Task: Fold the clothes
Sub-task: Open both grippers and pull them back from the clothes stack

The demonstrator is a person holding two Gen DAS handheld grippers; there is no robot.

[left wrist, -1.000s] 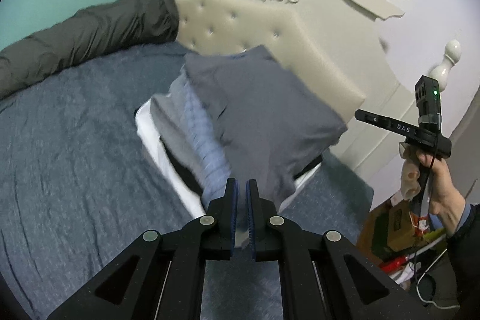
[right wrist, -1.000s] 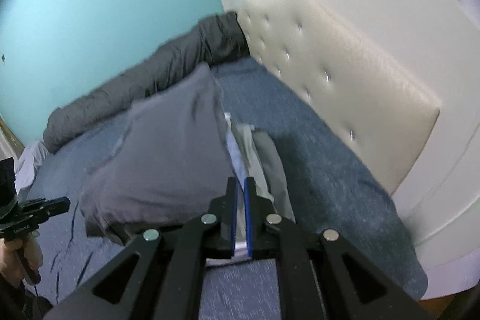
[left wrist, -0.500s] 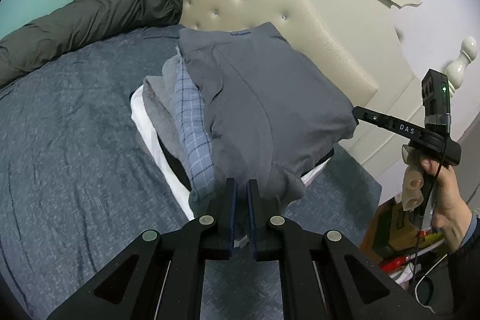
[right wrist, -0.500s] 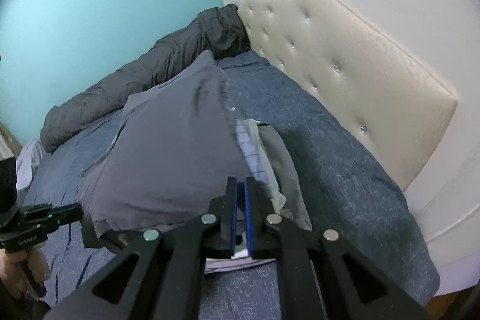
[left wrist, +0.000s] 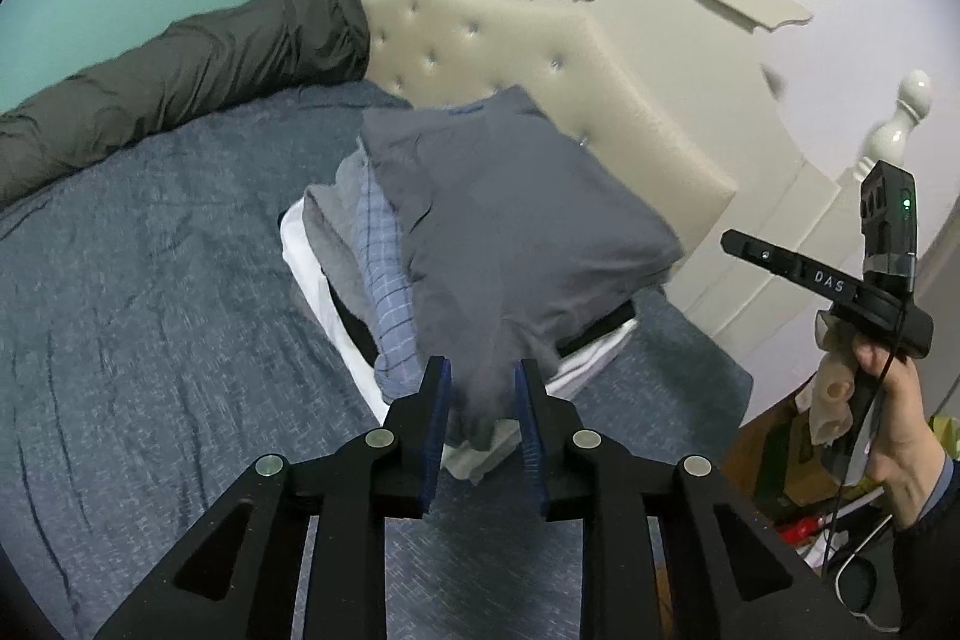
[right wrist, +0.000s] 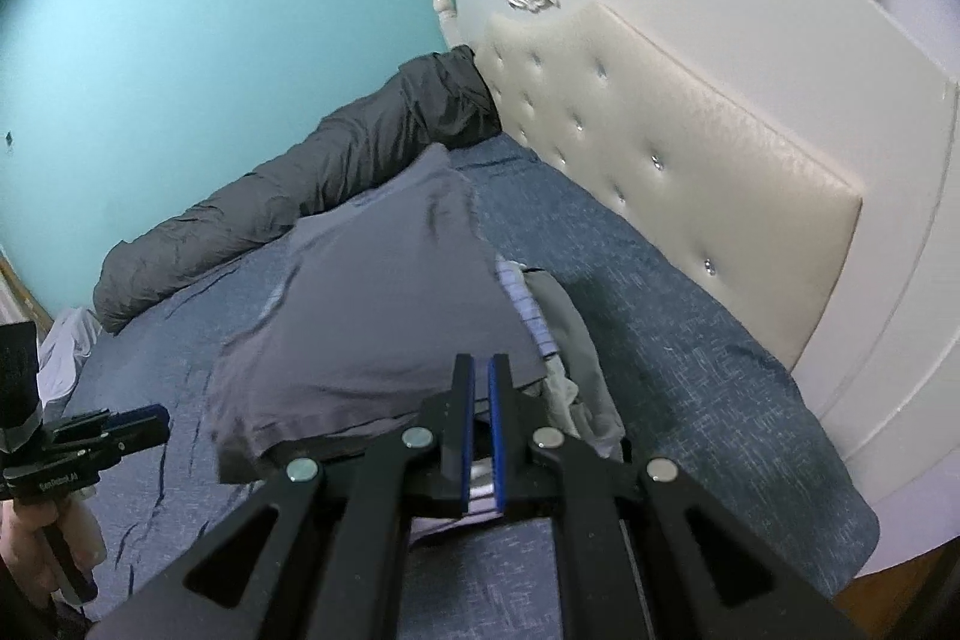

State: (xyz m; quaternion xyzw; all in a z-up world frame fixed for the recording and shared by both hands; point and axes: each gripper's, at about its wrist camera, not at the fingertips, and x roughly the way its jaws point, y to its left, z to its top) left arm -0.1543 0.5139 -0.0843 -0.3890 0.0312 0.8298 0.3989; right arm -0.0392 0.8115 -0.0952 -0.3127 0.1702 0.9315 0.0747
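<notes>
Blue bedspread under clothes stack; left gripper jaws opening around grey shirt edge; right gripper clenched.

A folded grey shirt lies on top of a pile of folded clothes near the bed's far end.

Both wrist cameras are looking steeply down along their own fingers, close over the pile of folded clothes on the bed. Both are sharing the tufted headboard, seemingly from opposite sides.
</notes>
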